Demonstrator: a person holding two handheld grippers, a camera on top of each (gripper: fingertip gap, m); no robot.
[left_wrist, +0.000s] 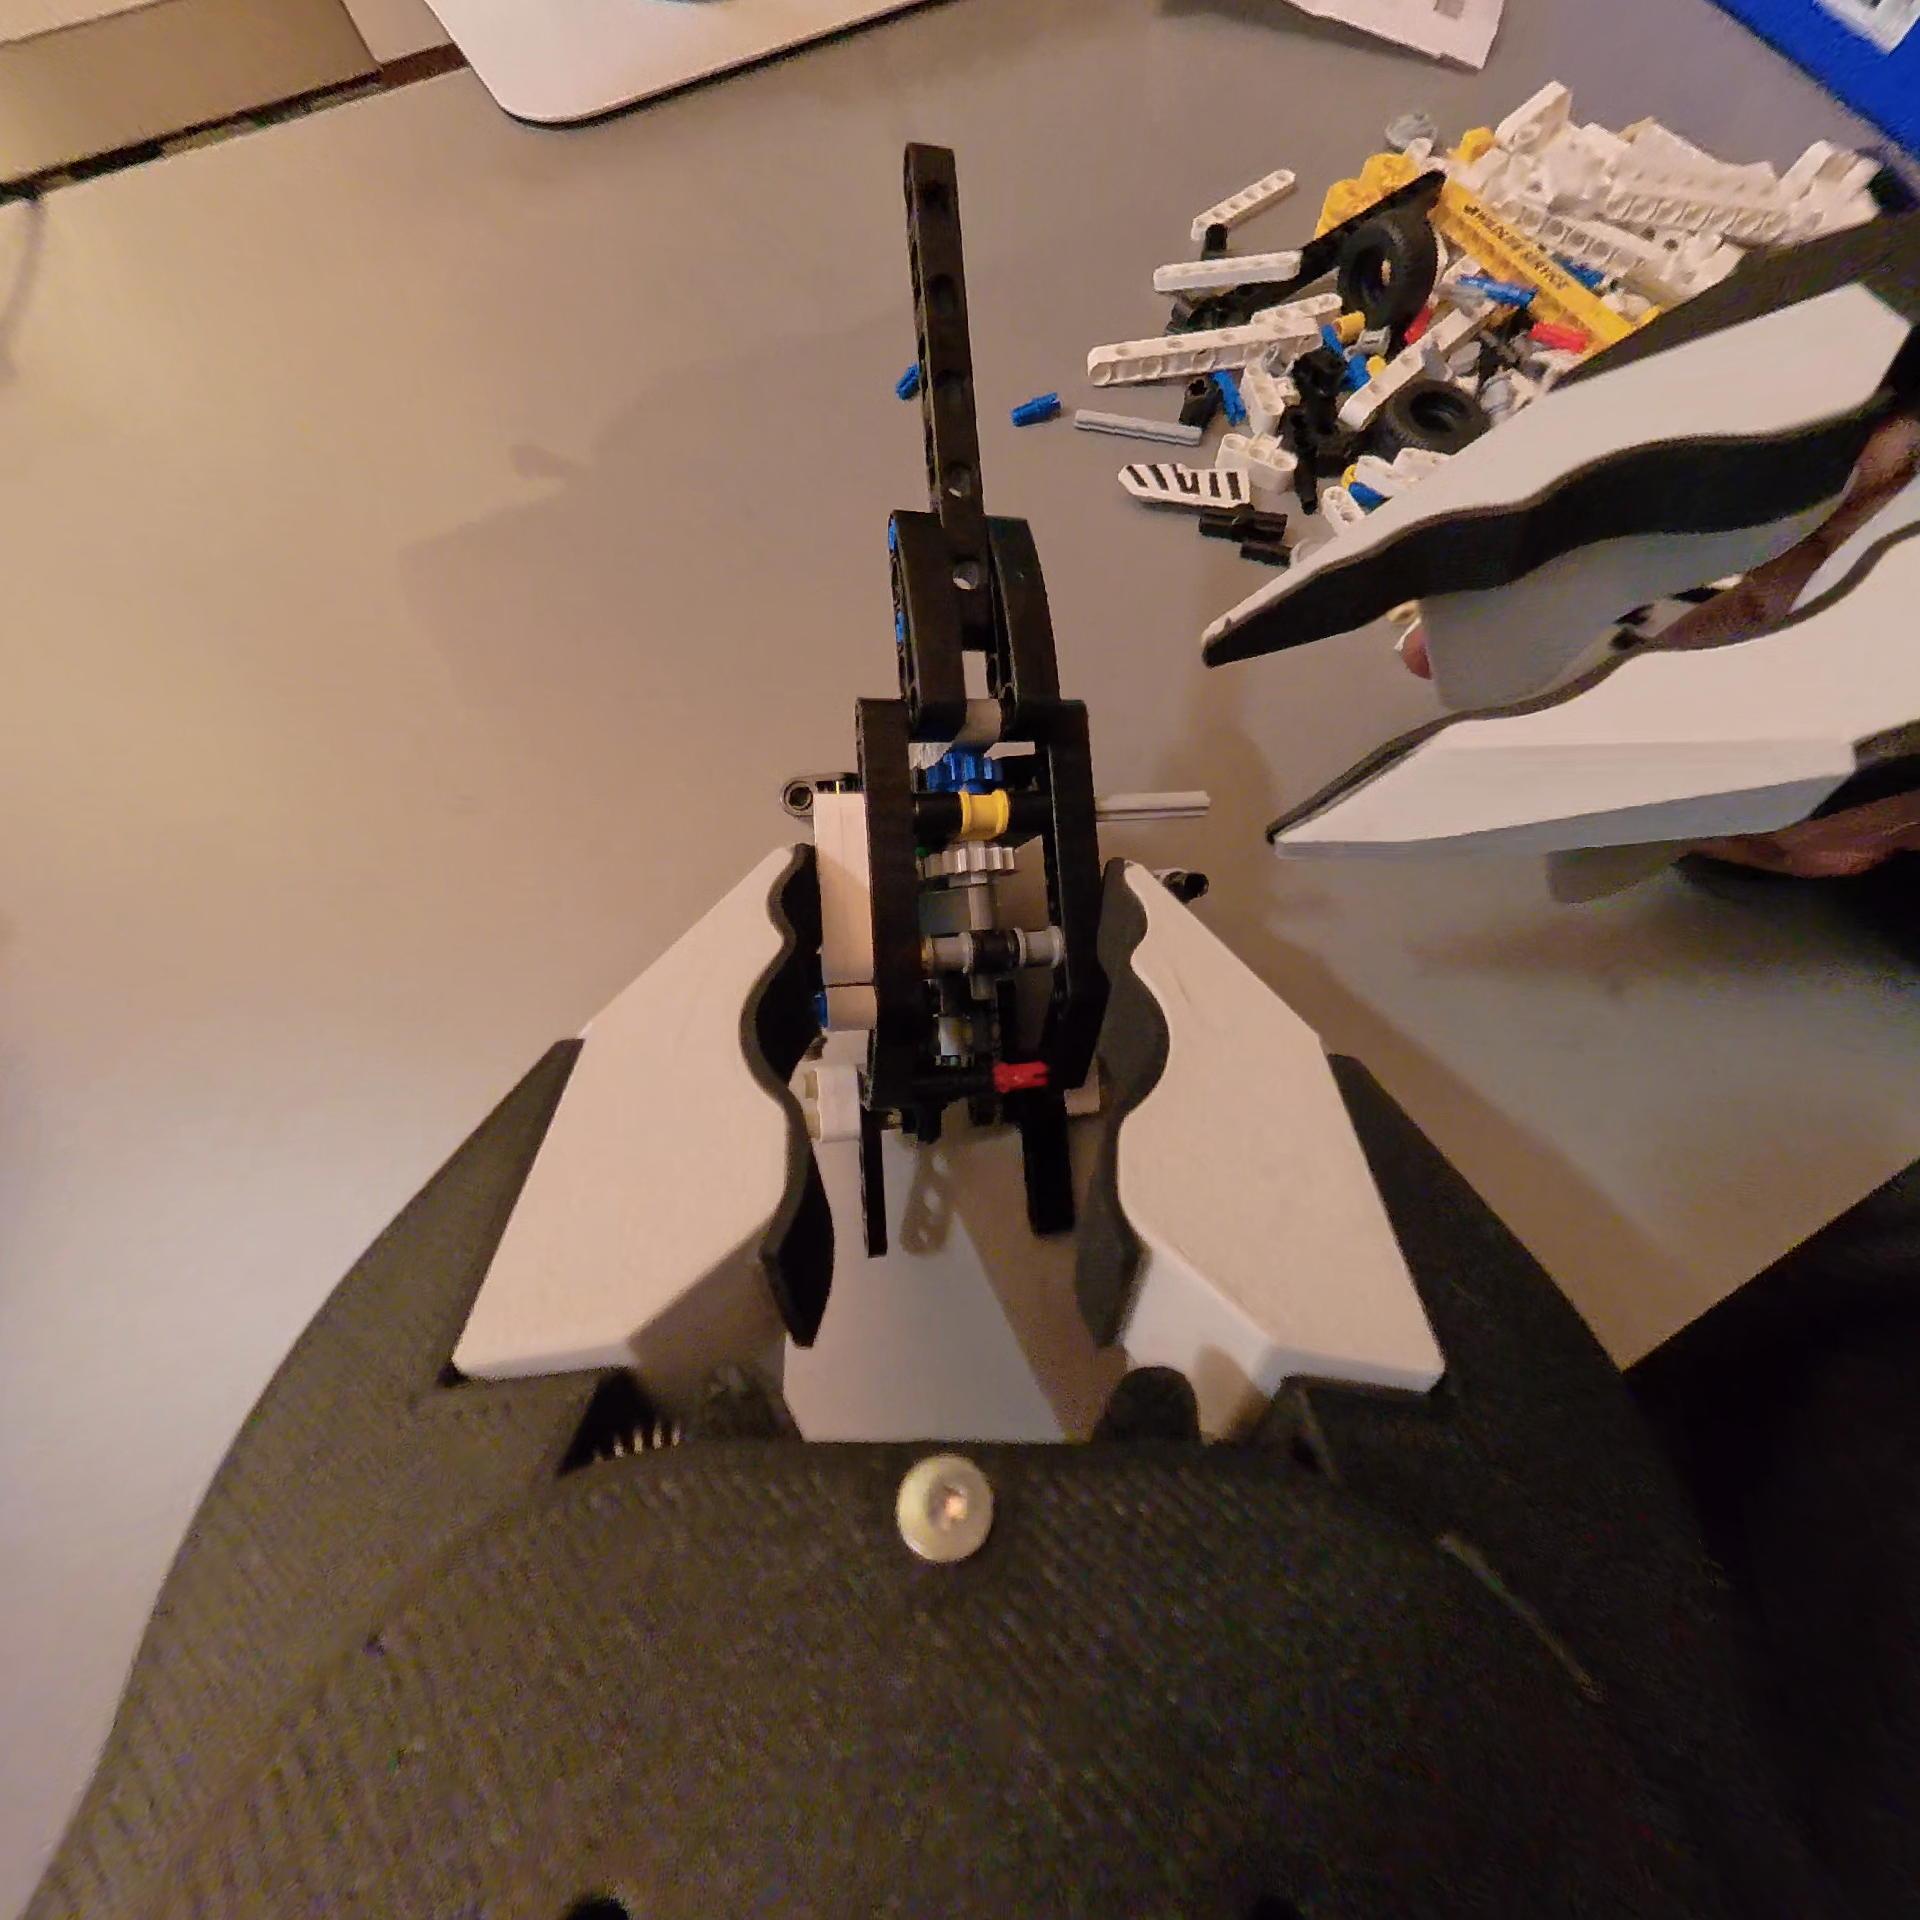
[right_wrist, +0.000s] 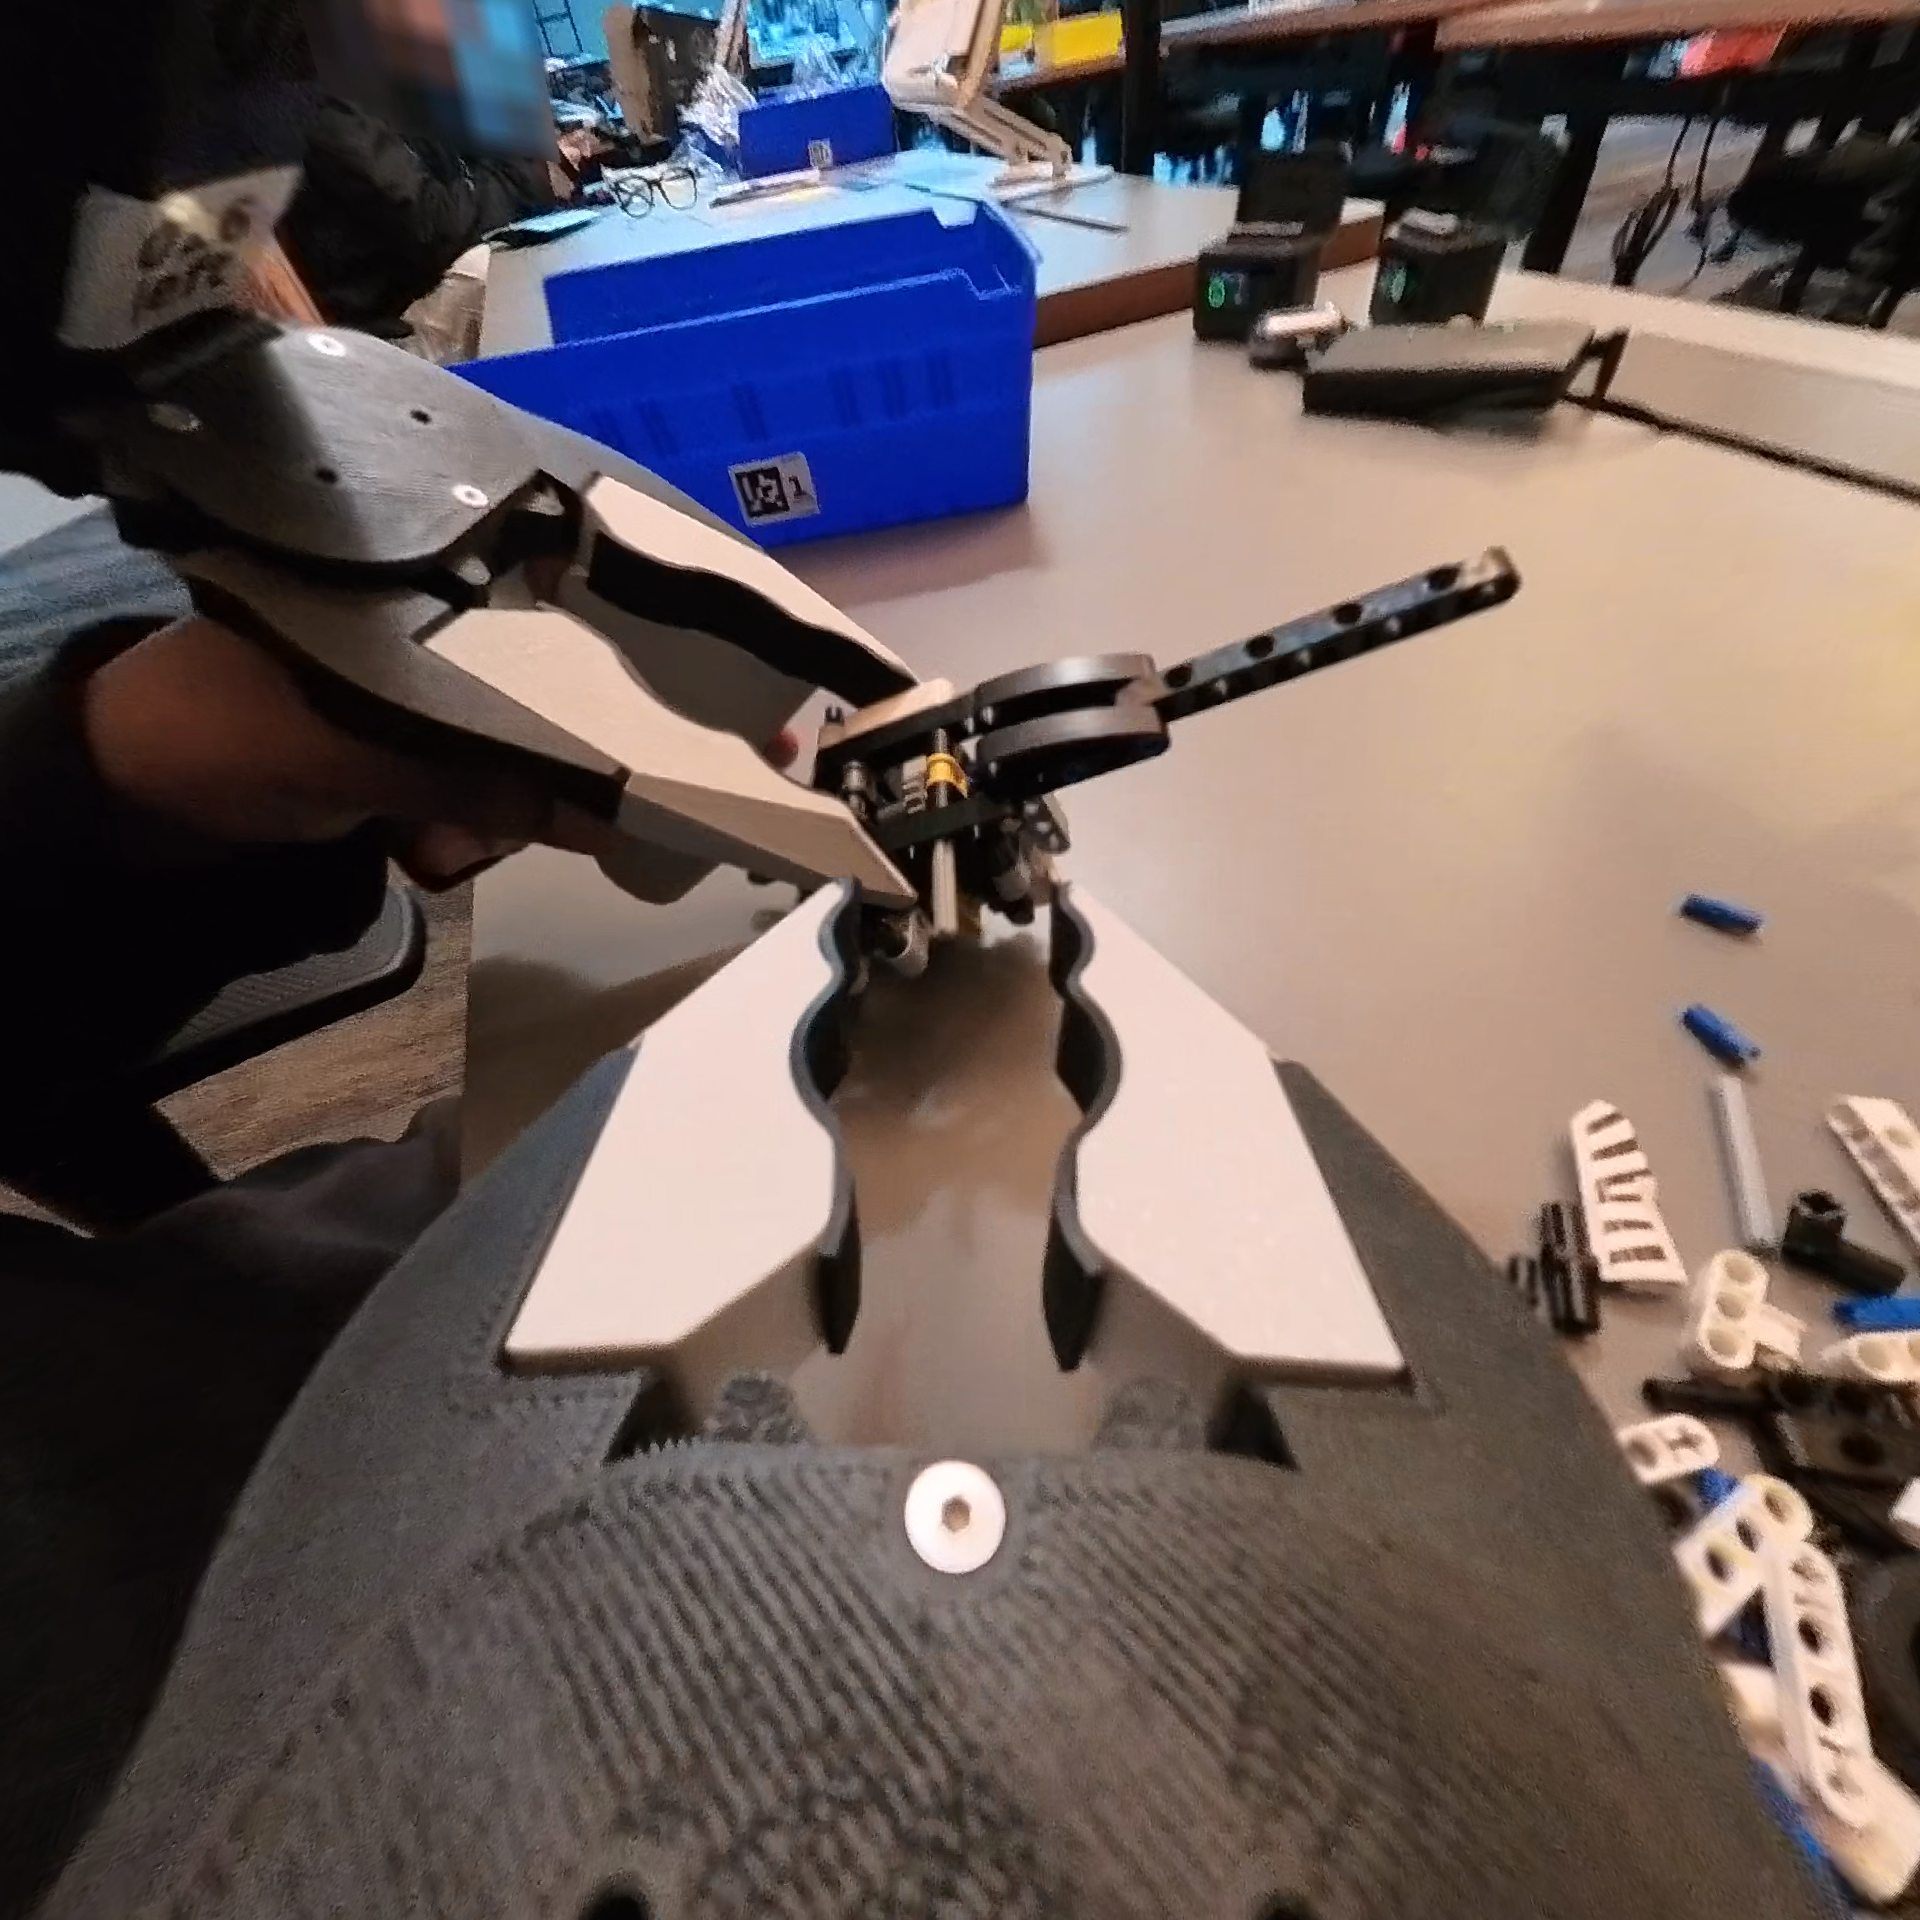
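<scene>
My left gripper (left_wrist: 956, 873) is shut on a black building-brick assembly (left_wrist: 977, 914) with gears, a yellow bush and a white block. One pad presses the white block, the other the black frame. A long black beam (left_wrist: 945, 332) sticks out of its far end. A grey axle (left_wrist: 1158, 802) juts out of its side. In the right wrist view the left gripper (right_wrist: 883, 790) holds the assembly (right_wrist: 1049, 717) above the grey table (right_wrist: 1455, 831). My right gripper (right_wrist: 951, 914) is open and empty, its fingertips just short of the axle (right_wrist: 940, 873). It also shows in the left wrist view (left_wrist: 1247, 738).
A pile of loose white, black, yellow and blue pieces (left_wrist: 1455, 291) lies on the table; it also shows in the right wrist view (right_wrist: 1766, 1403). Blue bins (right_wrist: 810, 395) and black devices (right_wrist: 1444, 364) stand farther back. A white board (left_wrist: 644, 52) lies at the far edge.
</scene>
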